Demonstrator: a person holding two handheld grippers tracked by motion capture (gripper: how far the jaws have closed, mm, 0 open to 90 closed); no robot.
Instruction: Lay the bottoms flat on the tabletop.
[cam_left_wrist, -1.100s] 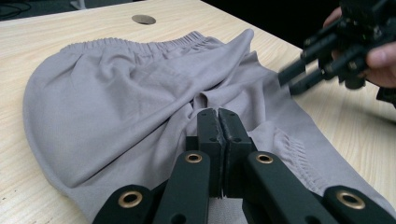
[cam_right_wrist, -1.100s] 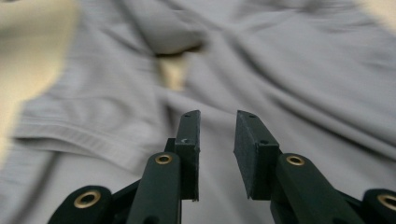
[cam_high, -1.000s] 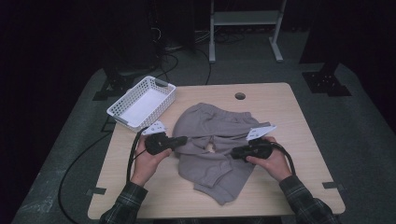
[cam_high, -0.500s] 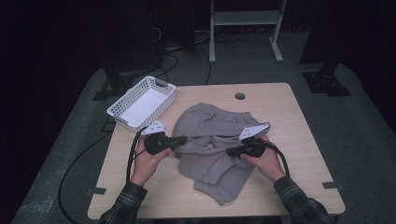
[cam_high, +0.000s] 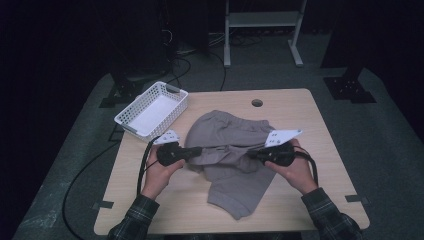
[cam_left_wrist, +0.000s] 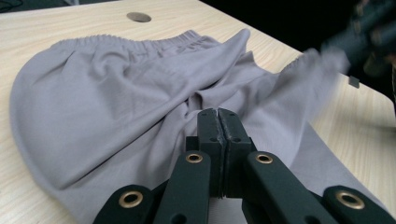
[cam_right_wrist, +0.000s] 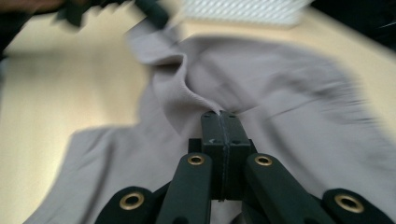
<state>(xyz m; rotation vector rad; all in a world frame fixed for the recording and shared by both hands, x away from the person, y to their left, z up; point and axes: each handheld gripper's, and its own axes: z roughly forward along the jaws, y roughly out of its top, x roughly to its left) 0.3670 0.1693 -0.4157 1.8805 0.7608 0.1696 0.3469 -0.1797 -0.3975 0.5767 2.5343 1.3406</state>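
Observation:
A pair of grey shorts (cam_high: 225, 131) lies crumpled in the middle of the wooden table (cam_high: 320, 130). My left gripper (cam_high: 197, 150) comes in from the left and is shut on a fold of the fabric; the left gripper view shows its jaws (cam_left_wrist: 218, 112) pressed together on the cloth (cam_left_wrist: 116, 84). My right gripper (cam_high: 251, 154) comes in from the right and is shut on the fabric too. In the right gripper view its closed jaws (cam_right_wrist: 220, 113) pinch a raised ridge of the shorts (cam_right_wrist: 280, 79). A strip of cloth runs taut between the two grippers.
A white plastic basket (cam_high: 152, 107) stands at the table's back left corner. A round cable hole (cam_high: 257, 103) sits near the far edge. Cables trail off the left side onto the dark floor. A metal stand (cam_high: 262, 30) is behind the table.
My right gripper has closed on the shorts and risen a little, lifting the fabric into a ridge. The left gripper has stayed where it was, still shut on the cloth.

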